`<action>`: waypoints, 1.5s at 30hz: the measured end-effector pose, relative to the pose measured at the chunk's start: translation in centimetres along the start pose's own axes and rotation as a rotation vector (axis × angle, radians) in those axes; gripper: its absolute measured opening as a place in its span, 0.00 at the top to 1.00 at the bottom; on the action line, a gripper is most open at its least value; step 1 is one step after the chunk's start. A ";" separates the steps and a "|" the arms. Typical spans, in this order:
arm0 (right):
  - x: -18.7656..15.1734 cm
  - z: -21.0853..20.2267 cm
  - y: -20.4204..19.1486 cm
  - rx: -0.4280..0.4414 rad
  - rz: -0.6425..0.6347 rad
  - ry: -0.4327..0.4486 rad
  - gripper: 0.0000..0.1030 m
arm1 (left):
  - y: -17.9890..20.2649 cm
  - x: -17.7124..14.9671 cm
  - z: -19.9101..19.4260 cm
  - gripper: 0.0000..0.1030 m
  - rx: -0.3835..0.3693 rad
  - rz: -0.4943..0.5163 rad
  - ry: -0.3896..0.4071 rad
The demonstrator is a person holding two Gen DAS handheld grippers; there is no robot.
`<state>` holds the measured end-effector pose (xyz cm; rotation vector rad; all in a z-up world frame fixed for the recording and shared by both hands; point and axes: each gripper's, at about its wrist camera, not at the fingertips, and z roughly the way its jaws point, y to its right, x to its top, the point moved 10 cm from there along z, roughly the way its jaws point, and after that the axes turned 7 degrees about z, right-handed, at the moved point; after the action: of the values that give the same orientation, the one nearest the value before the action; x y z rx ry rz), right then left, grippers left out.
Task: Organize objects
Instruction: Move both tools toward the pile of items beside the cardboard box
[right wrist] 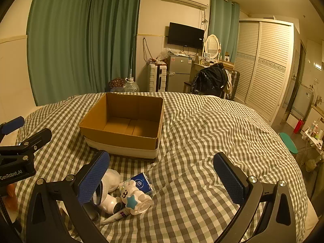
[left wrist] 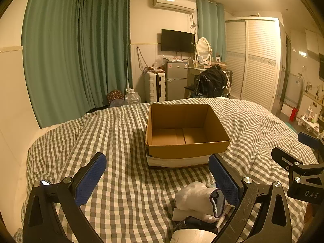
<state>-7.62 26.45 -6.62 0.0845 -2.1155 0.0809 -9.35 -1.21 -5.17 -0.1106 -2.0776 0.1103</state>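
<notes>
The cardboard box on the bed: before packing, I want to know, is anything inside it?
The cardboard box shows only bare bottom flaps; nothing lies inside. Its near wall hides the strip of floor right behind it.

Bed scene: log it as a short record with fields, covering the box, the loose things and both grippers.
surface: bed with checked cover
box: open cardboard box, upright, nothing visible inside
loose things: pile in front of the box, with a white sock, blue tissue pack, white bear toy and tube
left gripper: open, holding nothing
right gripper: open, holding nothing
progress: nothing boxed yet
</notes>
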 end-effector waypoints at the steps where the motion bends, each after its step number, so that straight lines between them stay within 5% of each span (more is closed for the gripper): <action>1: 0.0 0.0 0.0 0.000 0.001 -0.001 0.00 | 0.0 0.0 0.0 0.00 0.001 0.000 -0.001; 27: 0.0 0.4 -0.4 0.007 -0.014 0.004 0.00 | 0.2 -0.2 0.1 0.00 -0.008 0.001 -0.006; 45: 1.3 -0.3 -0.6 0.071 -0.076 0.008 0.00 | 0.6 -1.1 0.5 0.00 0.030 -0.001 -0.083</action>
<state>-8.04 25.85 -5.33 0.2060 -2.0987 0.1110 -9.26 -0.78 -6.41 -0.0878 -2.1580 0.1474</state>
